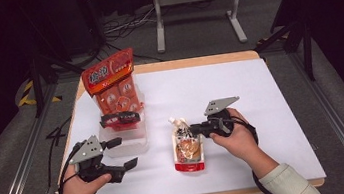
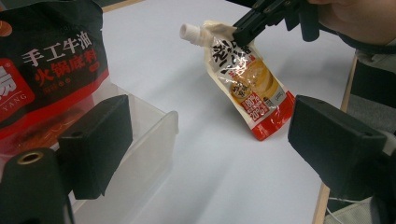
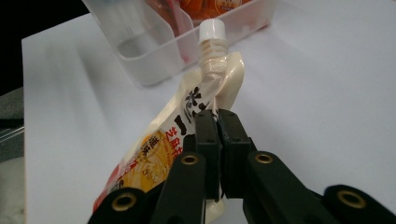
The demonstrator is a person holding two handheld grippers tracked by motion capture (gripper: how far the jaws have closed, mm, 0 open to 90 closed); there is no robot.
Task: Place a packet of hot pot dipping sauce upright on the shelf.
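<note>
You're pinching that spouted sauce pouch point(image 1: 187, 146) with your right hand-held gripper point(image 1: 195, 129), jaws clamped tight on the flat upper part of the pouch just below the neck, and honestly that's a decent spot. The pouch is sitting near the middle of the white tabletop point(image 1: 260, 95), just to the 3 o'clock side of the clear plastic bin point(image 1: 130, 142), with its top end tipping up off the surface and its red bottom edge looking like it's resting down; the white screw cap point(image 3: 212, 30) is pointing toward the bin in the right gripper view. My guess is this thing is going to be floppy: soft film, probably a thick paste inside, so the weight is hanging low and the body is sagging and swinging under your grip. The film looks glossy too, so it's likely slippery, and a pinch on one thin layer could be creeping. The stiffest place is probably the neck and seam around the spout, so staying close to it is what's helping you. Your left hand-held gripper point(image 1: 123, 153) is hanging loose with jaws wide apart, gripping nothing, at the 6 o'clock side of the bin, where the red hotpot-base packet point(image 1: 114, 87) is standing upright.
</note>
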